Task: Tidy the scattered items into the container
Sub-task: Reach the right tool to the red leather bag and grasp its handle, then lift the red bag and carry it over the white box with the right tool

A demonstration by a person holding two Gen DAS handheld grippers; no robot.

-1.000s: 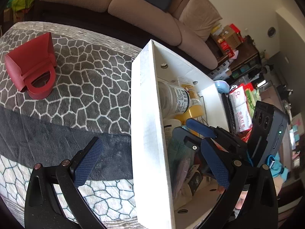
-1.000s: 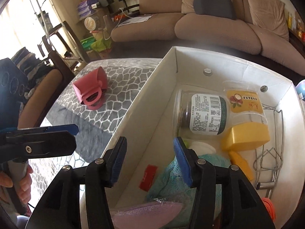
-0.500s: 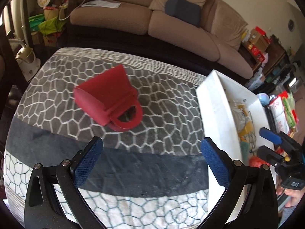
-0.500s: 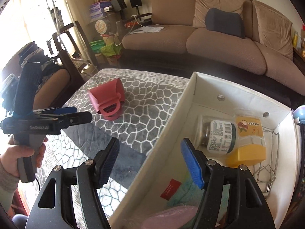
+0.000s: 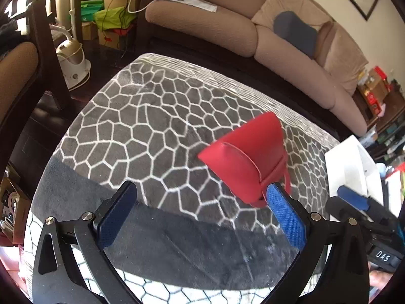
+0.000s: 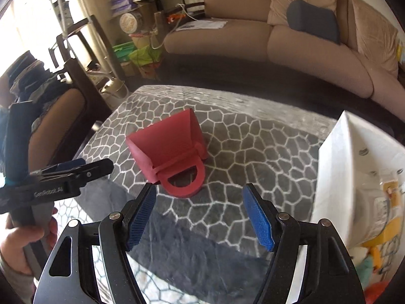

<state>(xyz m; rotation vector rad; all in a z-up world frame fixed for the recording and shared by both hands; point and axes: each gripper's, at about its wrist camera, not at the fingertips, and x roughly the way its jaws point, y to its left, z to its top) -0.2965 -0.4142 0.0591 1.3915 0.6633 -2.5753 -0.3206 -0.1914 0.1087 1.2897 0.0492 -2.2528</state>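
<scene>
I have both grippers aimed at the red pouch (image 6: 168,149), the one item I see lying on the patterned blanket (image 6: 253,152), well left of the white box (image 6: 336,164). My right gripper (image 6: 200,215) is spread wide and empty, lined up just short of the pouch's handle, which looks easiest to pinch. My left gripper (image 5: 200,215) is also wide open and holding nothing, its right pad near the pouch's edge.

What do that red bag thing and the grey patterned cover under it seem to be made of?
The red bag looks like smooth, matte faux leather or silicone: stiff flat panels, visible seams and a thick moulded-looking handle loop. It could be either. The patterned cover looks like soft plush fabric, with a fuzzy nap and shading where the pile lies differently.
</scene>
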